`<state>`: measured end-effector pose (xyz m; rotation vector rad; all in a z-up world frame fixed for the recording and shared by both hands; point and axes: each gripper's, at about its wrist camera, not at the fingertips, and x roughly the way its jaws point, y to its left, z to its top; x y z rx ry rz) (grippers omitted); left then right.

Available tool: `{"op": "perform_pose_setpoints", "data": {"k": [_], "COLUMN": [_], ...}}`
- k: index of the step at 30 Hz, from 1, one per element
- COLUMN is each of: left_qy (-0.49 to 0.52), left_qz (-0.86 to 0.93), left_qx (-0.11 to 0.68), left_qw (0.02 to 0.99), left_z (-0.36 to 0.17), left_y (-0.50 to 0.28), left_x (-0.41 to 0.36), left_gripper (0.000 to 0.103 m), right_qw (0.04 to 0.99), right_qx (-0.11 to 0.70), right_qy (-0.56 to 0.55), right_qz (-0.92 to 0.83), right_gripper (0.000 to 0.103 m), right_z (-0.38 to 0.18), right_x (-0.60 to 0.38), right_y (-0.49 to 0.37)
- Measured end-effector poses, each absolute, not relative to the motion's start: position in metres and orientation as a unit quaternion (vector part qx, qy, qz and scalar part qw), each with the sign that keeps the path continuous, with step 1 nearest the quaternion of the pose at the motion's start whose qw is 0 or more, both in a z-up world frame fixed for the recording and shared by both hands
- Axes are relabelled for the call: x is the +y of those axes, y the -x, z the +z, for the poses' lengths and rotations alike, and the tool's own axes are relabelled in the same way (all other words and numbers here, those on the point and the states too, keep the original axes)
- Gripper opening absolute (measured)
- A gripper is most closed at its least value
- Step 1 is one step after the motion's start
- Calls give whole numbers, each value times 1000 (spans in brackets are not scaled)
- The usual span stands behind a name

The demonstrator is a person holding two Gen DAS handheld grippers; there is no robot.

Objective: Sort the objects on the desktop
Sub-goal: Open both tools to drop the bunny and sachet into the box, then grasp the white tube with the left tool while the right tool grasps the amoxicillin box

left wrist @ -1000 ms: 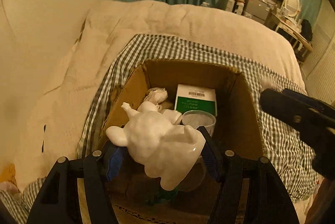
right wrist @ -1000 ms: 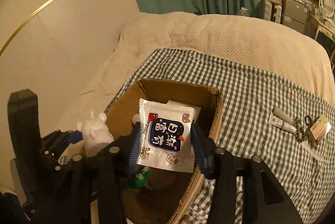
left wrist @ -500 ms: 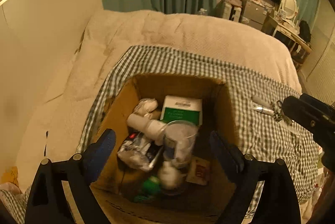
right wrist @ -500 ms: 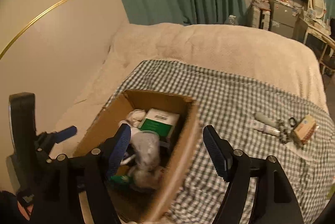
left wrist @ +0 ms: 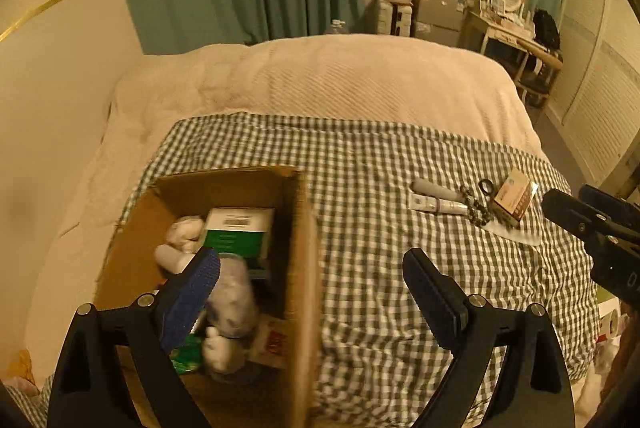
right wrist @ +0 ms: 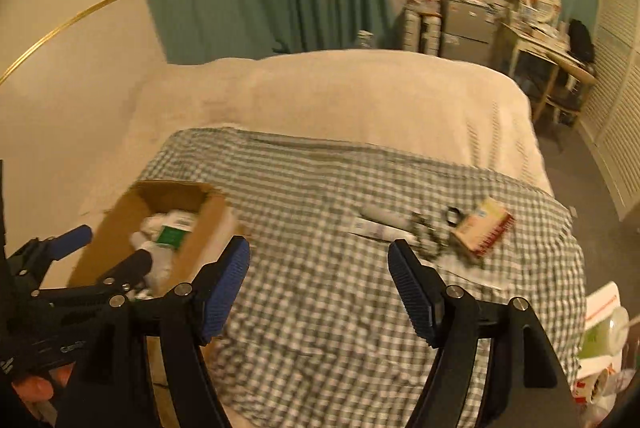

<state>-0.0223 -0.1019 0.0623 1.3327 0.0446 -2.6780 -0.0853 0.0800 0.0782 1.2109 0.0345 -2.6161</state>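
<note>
A cardboard box point(left wrist: 304, 268) point(right wrist: 120, 224) sits on the left of the checked cloth and holds a green-and-white carton point(left wrist: 236, 232), a white plush toy point(left wrist: 232, 304) and other items. My left gripper point(left wrist: 312, 280) is open and empty above the box's right wall. My right gripper point(right wrist: 320, 268) is open and empty over the cloth, right of the box. On the cloth's right lie a tube point(left wrist: 436, 196) point(right wrist: 380, 224), a chain point(left wrist: 476, 208), a black ring point(left wrist: 486, 186) and a small orange box point(left wrist: 514, 198) point(right wrist: 484, 228).
The checked cloth point(left wrist: 360, 196) covers a cream bed point(left wrist: 320, 76). A wall runs on the left. Bags with packets point(right wrist: 600, 340) lie off the bed's right edge. A desk, mirror and television stand at the back right.
Both grippers opened and let go: the plush toy and the printed packet dropped into the box. Both grippers have since swung right, away from the box toward the cloth's right side.
</note>
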Motion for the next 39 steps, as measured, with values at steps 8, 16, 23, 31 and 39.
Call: {"op": "perform_pose_setpoints", "data": {"k": [8, 16, 23, 31, 39], "left_qy": [-467, -475, -462, -433, -426], "left_qz": [-883, -880, -883, -887, -876], "left_qx": [20, -17, -81, -152, -187], "left_qw": [43, 21, -14, -47, -124], "left_z": [28, -31, -82, -123, -148], "left_y": [69, 120, 159, 203, 206], "left_x": [-46, -6, 17, 38, 64], "left_gripper": [95, 95, 95, 95, 95], "right_qw": [68, 23, -10, -8, -32], "right_qx": [1, -37, -9, -67, -107], "right_qy": [-443, -465, -487, -498, -510], "right_qz": [-894, -884, -873, -865, -853], "right_gripper": [71, 72, 72, 79, 89], "right_z": [45, 4, -57, -105, -136], "right_x": [154, 223, 262, 273, 269], "right_y": [108, 144, 189, 240, 269]}}
